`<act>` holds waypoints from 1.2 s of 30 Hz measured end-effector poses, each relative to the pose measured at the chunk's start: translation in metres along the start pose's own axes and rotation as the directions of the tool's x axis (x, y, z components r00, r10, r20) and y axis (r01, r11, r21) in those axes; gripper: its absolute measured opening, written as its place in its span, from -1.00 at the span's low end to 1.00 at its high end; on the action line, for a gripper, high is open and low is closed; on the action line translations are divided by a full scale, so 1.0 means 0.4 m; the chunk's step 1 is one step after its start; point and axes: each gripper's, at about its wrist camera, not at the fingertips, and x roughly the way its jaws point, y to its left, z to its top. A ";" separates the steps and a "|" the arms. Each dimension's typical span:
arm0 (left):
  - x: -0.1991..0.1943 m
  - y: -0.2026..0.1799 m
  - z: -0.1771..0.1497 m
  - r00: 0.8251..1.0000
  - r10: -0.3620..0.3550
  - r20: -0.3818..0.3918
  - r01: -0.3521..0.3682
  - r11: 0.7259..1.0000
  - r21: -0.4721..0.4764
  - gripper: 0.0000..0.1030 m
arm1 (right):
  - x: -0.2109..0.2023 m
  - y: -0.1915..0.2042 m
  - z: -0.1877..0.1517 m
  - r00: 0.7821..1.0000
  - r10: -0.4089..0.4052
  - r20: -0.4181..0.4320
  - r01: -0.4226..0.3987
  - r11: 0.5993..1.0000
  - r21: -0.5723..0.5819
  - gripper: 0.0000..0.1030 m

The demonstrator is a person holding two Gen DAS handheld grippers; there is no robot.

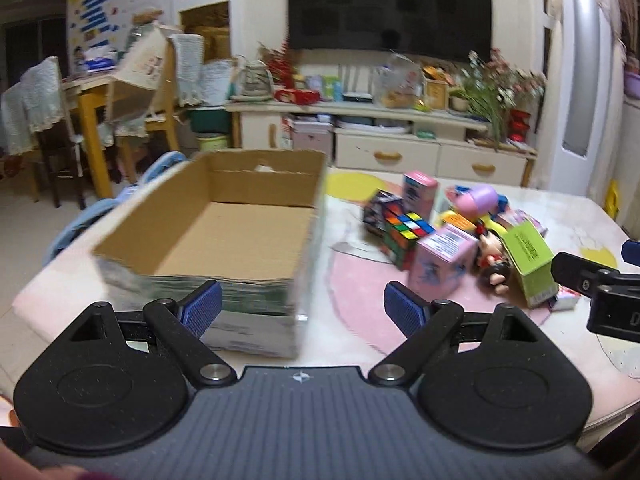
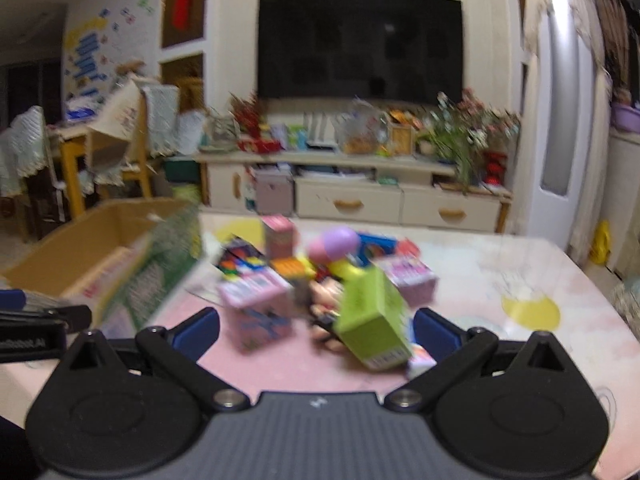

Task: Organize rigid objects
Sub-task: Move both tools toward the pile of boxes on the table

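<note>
The left gripper (image 1: 302,312) has its jaws wide apart with nothing between them, and it sits in front of a brown cardboard box (image 1: 224,236) that stands open on the table (image 1: 560,340). Only a small white scrap shows inside the box, near the far wall. The right gripper (image 2: 316,332) also has its jaws wide apart and holds nothing — it points at a pile of toys beside the box. In the pile are a green box (image 2: 372,320) tipped on its side, a pink box (image 2: 256,308), a colour cube (image 1: 406,236), a little doll (image 1: 494,262) and a pink and purple egg toy (image 2: 336,244). The right view is blurry.
</note>
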 end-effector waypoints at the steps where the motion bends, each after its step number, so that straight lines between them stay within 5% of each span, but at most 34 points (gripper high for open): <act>1: -0.009 0.010 -0.001 1.000 0.010 0.004 -0.010 1.000 -0.002 1.00 | -0.008 0.016 0.008 1.000 0.017 0.002 -0.017 1.000 -0.006 0.99; 10: -0.068 0.074 -0.014 0.997 0.069 0.043 -0.067 0.997 -0.031 1.00 | -0.083 0.171 0.029 0.990 0.134 0.047 -0.129 0.987 -0.092 0.99; 20: -0.087 0.069 -0.032 0.996 0.072 0.060 -0.068 0.996 -0.052 1.00 | -0.131 0.205 0.019 0.981 0.166 0.099 -0.150 0.977 -0.149 0.99; 26: -0.063 0.005 -0.032 0.998 0.015 0.061 -0.016 1.000 0.014 1.00 | -0.112 0.145 -0.014 0.989 0.107 0.102 -0.095 0.988 -0.123 0.99; 36: 0.026 -0.170 -0.030 0.986 -0.159 0.042 0.149 0.972 0.181 1.00 | 0.027 -0.066 -0.110 0.989 -0.138 0.049 0.141 0.987 -0.072 0.99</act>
